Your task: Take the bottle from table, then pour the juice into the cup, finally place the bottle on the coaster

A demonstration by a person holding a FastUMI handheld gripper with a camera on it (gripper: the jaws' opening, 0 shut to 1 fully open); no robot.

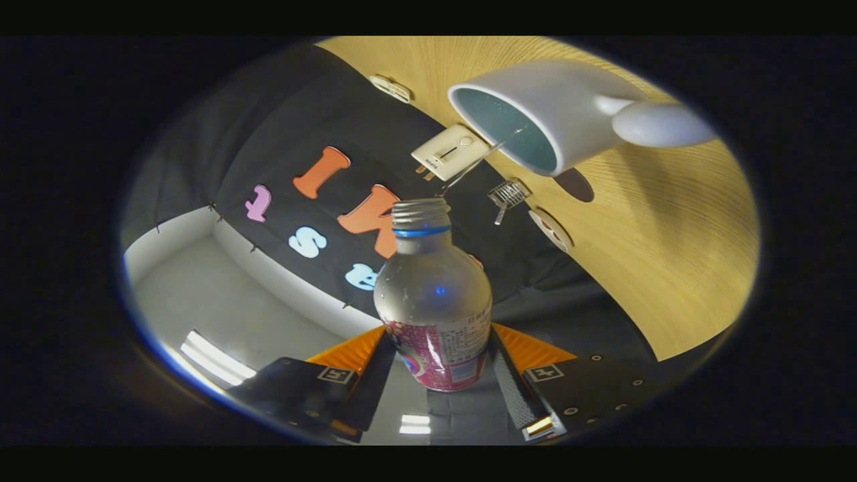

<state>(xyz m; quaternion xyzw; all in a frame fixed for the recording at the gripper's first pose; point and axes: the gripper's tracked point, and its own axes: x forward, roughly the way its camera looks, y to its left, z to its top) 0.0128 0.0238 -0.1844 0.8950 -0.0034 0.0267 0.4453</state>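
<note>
The gripper (438,375) pinches the bottle (434,301) low on its body, one finger pressed against each side of the pink label, so the bottle sits squarely between the two fingers with its neck reaching out ahead of them. The bottle is clear plastic with a blue ring under its threaded neck, and its mouth is uncapped. The whole scene appears rolled over, with the wooden bench (669,254) running along one side and the booth's black cloth wall and a pale ceiling with light strips on the other. A thin stream of liquid (479,164) runs from the bottle's mouth toward the cup (549,110), a white mug with a blue-green inside and its handle on the far side from the bottle; the stream meets the cup at its open rim. The cup stands on the bench, beyond the bottle's mouth and not touching it. Near the cup, along the edge where the bench meets the cloth, lie a white charger plug (450,152), a small wire rack (509,195) and a round white object (550,229).
</note>
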